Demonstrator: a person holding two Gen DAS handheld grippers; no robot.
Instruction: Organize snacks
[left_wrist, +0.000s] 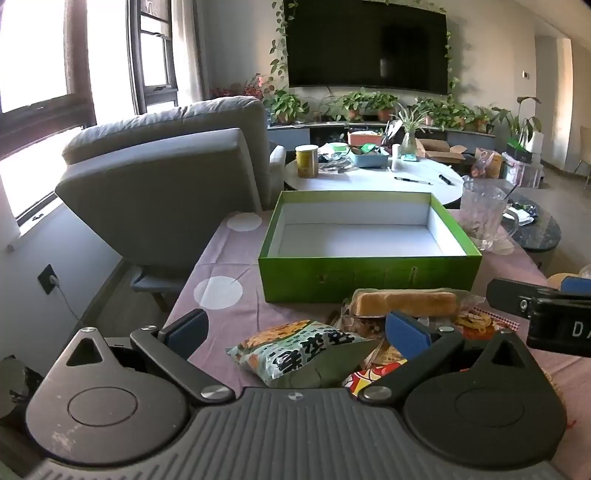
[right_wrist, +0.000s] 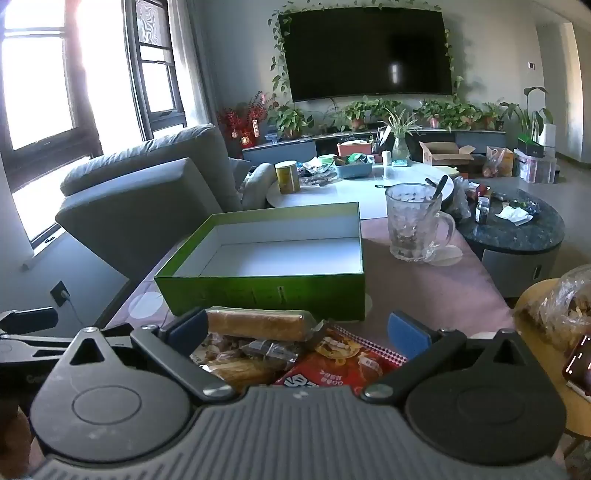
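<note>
Strong daylight pours through the windows (left_wrist: 33, 66) far left of the left claw (left_wrist: 297, 332), blown out to white glare. The room beyond is dimmer and greyish. The green box (right_wrist: 266, 291) shades its own near wall ahead of the right claw (right_wrist: 299, 332). Fisheye bending curves the edges; corners vignette dark. Focus is fairly sharp.

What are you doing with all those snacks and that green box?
Tidying up the snacks. The green box sits empty on the table, and the snacks are still piled in front of it: a long bread loaf, a red packet and a green noodle packet. The left gripper and right gripper are both open over the pile, holding nothing.
</note>
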